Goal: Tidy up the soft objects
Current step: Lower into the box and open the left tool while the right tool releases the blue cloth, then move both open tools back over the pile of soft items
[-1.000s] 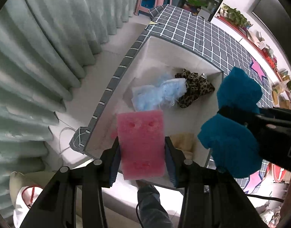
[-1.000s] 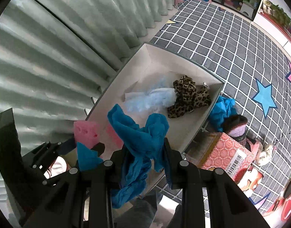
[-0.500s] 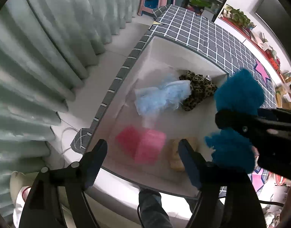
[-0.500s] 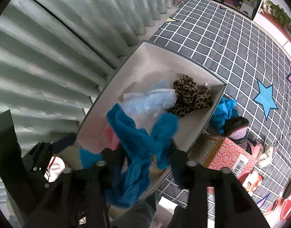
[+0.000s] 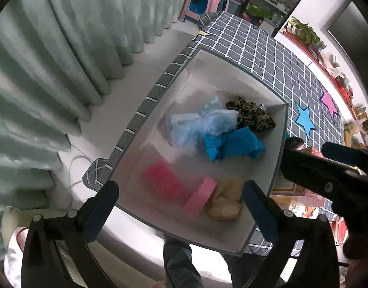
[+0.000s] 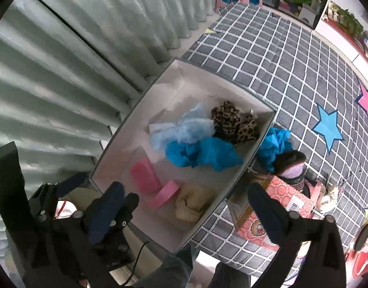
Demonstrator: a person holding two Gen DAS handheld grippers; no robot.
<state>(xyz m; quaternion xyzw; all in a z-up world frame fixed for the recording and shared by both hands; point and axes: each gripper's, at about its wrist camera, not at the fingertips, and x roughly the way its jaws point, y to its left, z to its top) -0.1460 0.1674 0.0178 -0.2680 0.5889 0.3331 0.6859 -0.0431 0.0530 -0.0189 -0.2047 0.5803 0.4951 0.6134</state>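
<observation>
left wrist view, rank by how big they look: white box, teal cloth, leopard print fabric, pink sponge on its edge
1. white box, by far.
2. teal cloth.
3. leopard print fabric and pink sponge on its edge look about alike; the sponge lies nearer the camera, so no ranking between them.

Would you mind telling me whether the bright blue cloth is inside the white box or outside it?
Inside. The bright blue cloth lies crumpled on the floor of the white box, between the pale blue bag and leopard-print fabric.
</observation>
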